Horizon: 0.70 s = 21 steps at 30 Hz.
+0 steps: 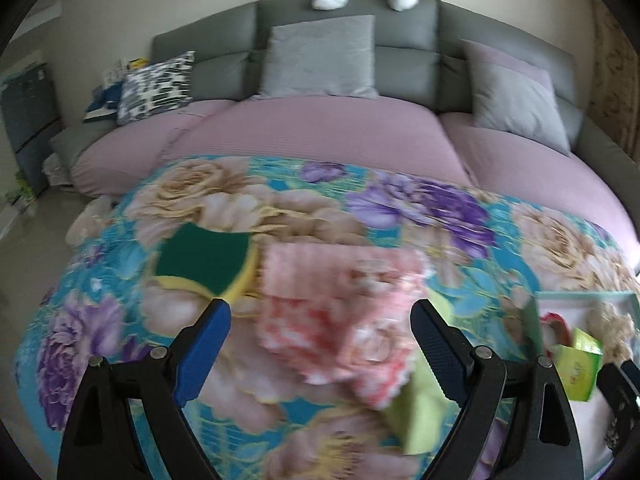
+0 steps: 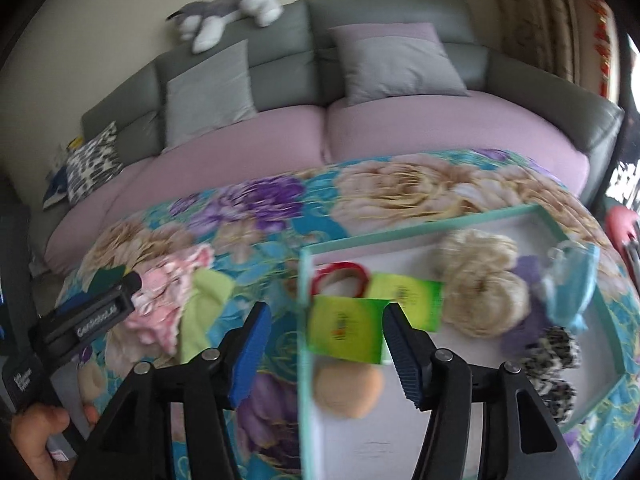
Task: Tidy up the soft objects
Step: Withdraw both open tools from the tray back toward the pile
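1. Left wrist view — left gripper (image 1: pixel 320 328) jaws wide apart, empty, above pink cloth (image 1: pixel 340 312) on floral blanket (image 1: pixel 400 208); green sponge (image 1: pixel 204 264) beside it.
2. Right wrist view — right gripper (image 2: pixel 326 344) jaws apart, gripping nothing, over tray (image 2: pixel 440 222) edge; green packet (image 2: pixel 346 334) between them.

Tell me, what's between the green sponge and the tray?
The pink cloth and a light green cloth lie between the green sponge and the tray, seen from the left wrist.

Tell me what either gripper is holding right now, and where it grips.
Nothing is held. The left gripper is open above the pink cloth; the right gripper is open over the tray edge.
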Tool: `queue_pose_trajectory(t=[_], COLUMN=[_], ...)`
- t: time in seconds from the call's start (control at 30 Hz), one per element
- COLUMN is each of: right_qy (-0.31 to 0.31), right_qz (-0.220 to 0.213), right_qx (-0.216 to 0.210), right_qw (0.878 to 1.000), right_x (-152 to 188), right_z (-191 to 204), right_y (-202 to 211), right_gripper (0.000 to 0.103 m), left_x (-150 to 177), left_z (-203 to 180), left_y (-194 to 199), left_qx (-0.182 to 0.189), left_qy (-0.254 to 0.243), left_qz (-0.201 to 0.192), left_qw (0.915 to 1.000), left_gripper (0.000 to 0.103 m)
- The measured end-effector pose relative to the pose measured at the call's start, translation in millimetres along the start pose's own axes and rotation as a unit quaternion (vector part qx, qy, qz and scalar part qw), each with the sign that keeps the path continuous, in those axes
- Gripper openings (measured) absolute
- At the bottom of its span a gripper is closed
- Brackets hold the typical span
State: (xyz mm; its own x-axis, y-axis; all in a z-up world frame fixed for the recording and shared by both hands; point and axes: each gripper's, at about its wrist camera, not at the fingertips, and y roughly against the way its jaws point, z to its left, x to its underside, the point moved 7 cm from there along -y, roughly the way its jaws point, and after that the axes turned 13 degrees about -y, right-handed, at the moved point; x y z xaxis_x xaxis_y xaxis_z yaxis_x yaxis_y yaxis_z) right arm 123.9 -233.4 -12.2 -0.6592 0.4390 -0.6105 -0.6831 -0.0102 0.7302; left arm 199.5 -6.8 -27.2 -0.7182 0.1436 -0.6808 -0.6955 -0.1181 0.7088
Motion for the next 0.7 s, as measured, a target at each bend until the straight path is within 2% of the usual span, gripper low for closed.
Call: queue_pose_trajectory(t=[0.1,0.33,0.7], right_qy=[0.03,0.057,0.095], right_qz=[0.002,0.016,0.033], right_qx=[0.0,-0.005,-0.025], right_qw=[1.0,0.998,0.995], right_x=[9,22,43], right_z=[20,44,92], right_y=[-7,-25,-46], right_gripper=[0.068,0.069,0.069], left_x=[3,11,29], left_z=[22,76,138], left_y=[-1,-1,-5], left_qx=[-0.018,-0.054,-0.072], left_qy=[0.018,0.064,0.109], left_qz=[0.002,0.009,0.021], left_qw=[0.9997,0.9965,0.9913], left_gripper=[0.092,0.092,0.092])
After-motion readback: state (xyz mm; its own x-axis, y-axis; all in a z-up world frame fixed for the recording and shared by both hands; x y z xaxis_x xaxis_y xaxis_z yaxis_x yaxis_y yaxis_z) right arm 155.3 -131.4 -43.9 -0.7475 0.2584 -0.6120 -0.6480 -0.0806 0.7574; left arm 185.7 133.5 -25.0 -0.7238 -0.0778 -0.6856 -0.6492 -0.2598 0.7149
